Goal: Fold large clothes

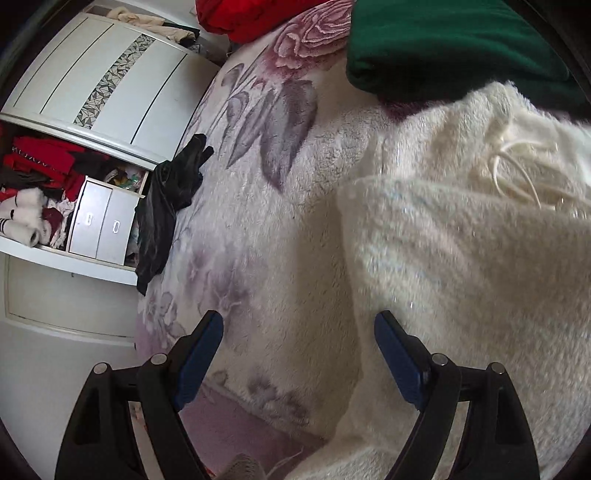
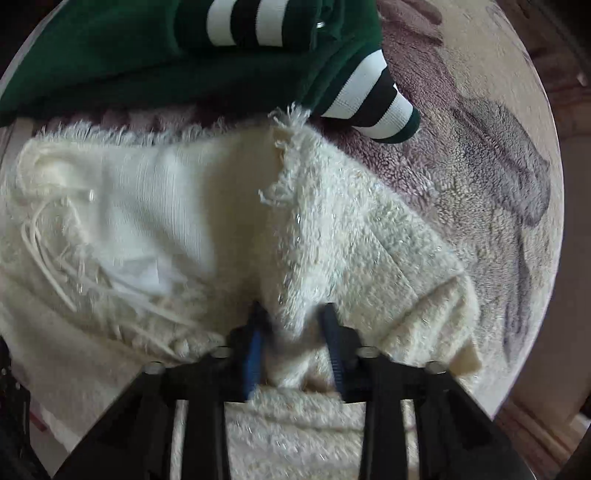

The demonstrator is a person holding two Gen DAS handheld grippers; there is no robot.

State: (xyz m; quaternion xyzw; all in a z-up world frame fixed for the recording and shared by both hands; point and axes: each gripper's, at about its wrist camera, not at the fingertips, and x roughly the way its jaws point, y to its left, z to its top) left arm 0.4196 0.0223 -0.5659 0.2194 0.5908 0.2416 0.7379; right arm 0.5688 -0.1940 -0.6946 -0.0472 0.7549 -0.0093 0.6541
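Item: cream fuzzy garment (image 2: 343, 236), large, with drawstrings (image 2: 48, 258) and a ribbed inner face showing; it lay partly folded across the floral fleece blanket (image 1: 266, 221), its far side just beside a green garment with striped cuffs (image 2: 147, 55) toward the blanket's far edge.

Right gripper (image 2: 293, 332): fingers closed most of the way, pinching a raised fold of the cream pile.

Left gripper (image 1: 299, 350): fingers spread wide, holding nothing, above bare blanket just beside the garment's near-left edge.

Handling note, as judgement: the lifted flap should be carried across low and taut, edges aligned before release; the free gripper would do well to pin the lower layer. Thick pile likely slips and bunches.

Periphery: black garment (image 1: 162, 218) at the blanket's left edge; red garment (image 1: 251, 14) at its far edge; open wardrobe (image 1: 92, 110) beyond.
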